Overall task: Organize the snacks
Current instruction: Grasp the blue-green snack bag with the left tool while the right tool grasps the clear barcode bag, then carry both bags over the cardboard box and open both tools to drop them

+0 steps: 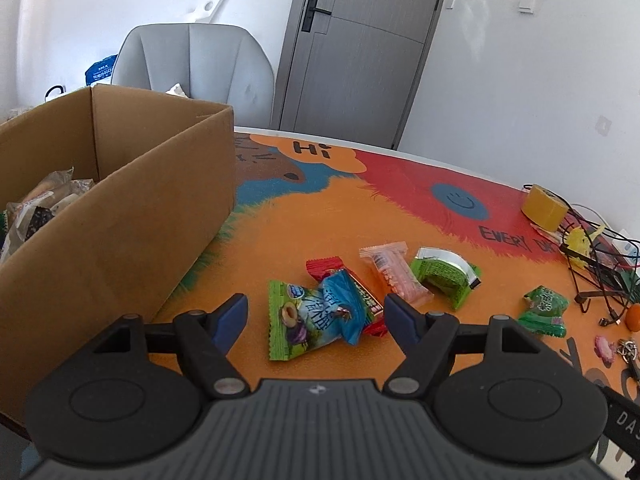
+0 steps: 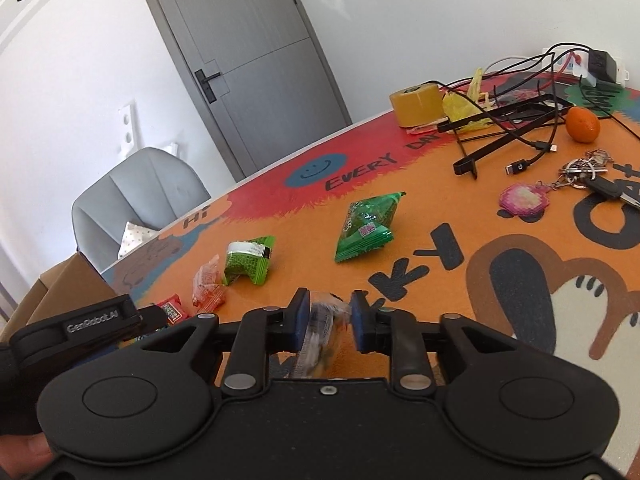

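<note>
My left gripper is open just above the table, its fingers on either side of a green and blue plum snack packet. A red packet lies under it, with a pink packet and a green curved packet beyond. A green packet lies further right and also shows in the right wrist view. My right gripper is shut on a clear-wrapped snack above the table. A cardboard box on the left holds several snacks.
At the table's right side are a tape roll, tangled black cables, an orange, a pink keychain and keys. A grey chair and a door stand behind the table.
</note>
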### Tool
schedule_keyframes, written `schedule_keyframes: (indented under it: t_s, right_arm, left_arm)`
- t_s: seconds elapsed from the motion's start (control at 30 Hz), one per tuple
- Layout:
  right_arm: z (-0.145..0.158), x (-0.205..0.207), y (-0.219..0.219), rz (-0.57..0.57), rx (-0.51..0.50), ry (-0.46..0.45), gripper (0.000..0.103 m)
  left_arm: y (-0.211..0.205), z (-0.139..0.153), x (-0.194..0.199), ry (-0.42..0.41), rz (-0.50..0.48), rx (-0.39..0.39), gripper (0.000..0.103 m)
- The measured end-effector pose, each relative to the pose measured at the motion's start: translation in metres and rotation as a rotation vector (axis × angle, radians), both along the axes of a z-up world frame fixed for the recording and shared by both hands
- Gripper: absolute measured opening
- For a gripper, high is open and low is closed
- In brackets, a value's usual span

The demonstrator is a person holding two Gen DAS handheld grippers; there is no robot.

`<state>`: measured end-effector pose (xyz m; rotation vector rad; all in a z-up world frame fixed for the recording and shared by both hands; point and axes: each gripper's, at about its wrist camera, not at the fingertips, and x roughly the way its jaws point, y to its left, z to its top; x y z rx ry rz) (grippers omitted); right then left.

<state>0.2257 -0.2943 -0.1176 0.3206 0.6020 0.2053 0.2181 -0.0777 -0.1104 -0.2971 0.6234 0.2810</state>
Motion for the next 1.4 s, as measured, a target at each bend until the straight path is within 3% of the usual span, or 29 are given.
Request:
schedule_keyframes:
  t_s: [0.1, 0.13, 0.27, 0.3, 0.57, 0.67, 0.73, 0.77, 1.4]
  right_arm:
    - [-0.002, -0.002, -0.001, -0.003, -0.017, 0.008, 0.037]
    - [-0.002, -0.004, -0.001, -0.009, -0.021, 0.015, 0.045]
    - [-0.004, -0.011, 0.0, -0.019, -0.035, 0.033, 0.056]
    - [-0.004, -0.012, 0.001, -0.018, -0.037, 0.033, 0.058]
    - [-0.003, -0.015, 0.027, 0.014, -0.096, 0.042, 0.06]
    - [-0.004, -0.016, 0.036, 0.009, -0.154, 0.033, 0.051]
    - [-0.003, -0.017, 0.038, -0.023, -0.177, 0.032, 0.025]
    - [-0.003, -0.018, 0.036, -0.028, -0.164, 0.043, 0.02]
    - [0.037, -0.054, 0.049, 0.008, -0.049, -0.091, 0.02]
  left_arm:
    - [0.003, -0.006, 0.004, 0.011, 0.004, -0.015, 0.071]
    - [0.004, -0.007, 0.004, 0.012, -0.001, -0.023, 0.062]
    - [0.004, -0.006, 0.002, -0.003, -0.017, -0.03, 0.044]
    - [0.004, -0.004, 0.002, -0.005, -0.02, -0.031, 0.032]
    - [0.005, 0.001, -0.015, -0.02, -0.062, -0.066, 0.031]
    - [0.007, 0.006, -0.022, -0.033, -0.078, -0.077, 0.031]
    - [0.008, 0.011, -0.029, -0.045, -0.084, -0.088, 0.031]
    - [0.009, 0.013, -0.032, -0.052, -0.088, -0.092, 0.031]
    - [0.016, 0.06, -0.081, -0.183, -0.1, -0.059, 0.031]
